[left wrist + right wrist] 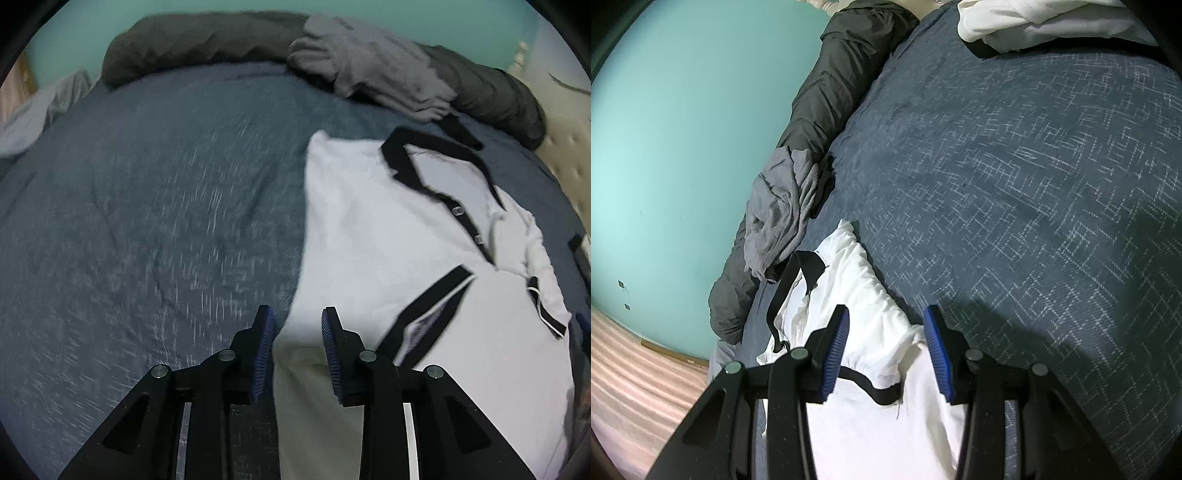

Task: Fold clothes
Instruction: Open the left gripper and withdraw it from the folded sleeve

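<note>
two claws hang over a bed (pixel 147 206) with a blue patterned cover: the left claw (pixel 298 325) stands apart with the white shirt's (pixel 369 236) edge between its pads, not visibly pinched. the shirt, black-trimmed, lies spread on the bed's right part, below a grey garment (pixel 373 66). the right claw (pixel 885 325) stands apart over a white sleeve (pixel 871 295), its pads clear of the cloth.

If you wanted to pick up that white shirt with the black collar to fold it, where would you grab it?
Probably at an outer edge, not the middle. The white shirt lies flat on the blue bedspread, so only its edges offer a fold that pads can pinch. Its near side edge already lies between the left gripper fingers, so come in low from that side.
</note>
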Demonstrator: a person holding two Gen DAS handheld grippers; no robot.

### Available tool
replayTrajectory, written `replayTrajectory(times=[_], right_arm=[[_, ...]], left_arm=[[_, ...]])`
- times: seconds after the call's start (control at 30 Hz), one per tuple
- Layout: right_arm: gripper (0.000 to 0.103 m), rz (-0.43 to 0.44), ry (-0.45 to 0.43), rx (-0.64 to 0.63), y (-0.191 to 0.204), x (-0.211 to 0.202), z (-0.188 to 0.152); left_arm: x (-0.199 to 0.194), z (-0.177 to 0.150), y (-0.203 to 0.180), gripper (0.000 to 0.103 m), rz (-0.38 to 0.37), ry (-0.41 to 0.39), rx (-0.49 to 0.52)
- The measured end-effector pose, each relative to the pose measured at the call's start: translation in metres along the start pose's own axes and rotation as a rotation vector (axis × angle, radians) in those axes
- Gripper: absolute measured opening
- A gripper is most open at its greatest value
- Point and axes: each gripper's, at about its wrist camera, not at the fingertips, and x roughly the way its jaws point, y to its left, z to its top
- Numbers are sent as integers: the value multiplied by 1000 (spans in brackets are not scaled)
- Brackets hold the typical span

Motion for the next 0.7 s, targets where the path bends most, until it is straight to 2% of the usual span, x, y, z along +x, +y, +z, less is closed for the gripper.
replayTrajectory(times=[0.1,0.23,0.43,0.6,0.7], right_arm=[[42,-2,-2,-3,0,0,0],[42,-11,-1,-21,2,1,0],[42,-32,18,-96,18,6,-11],[42,-14,69,-251,56,10,-32],[42,10,139,-346,89,28,-52]], left_arm=[[7,-9,11,30,-9,-2,-47],[-1,-13,15,30,-19,-42,-45],[3,-20,25,30,-81,-59,-79],[11,-16,30,30,-143,-61,-88],[12,-17,34,31,-170,-64,-101]])
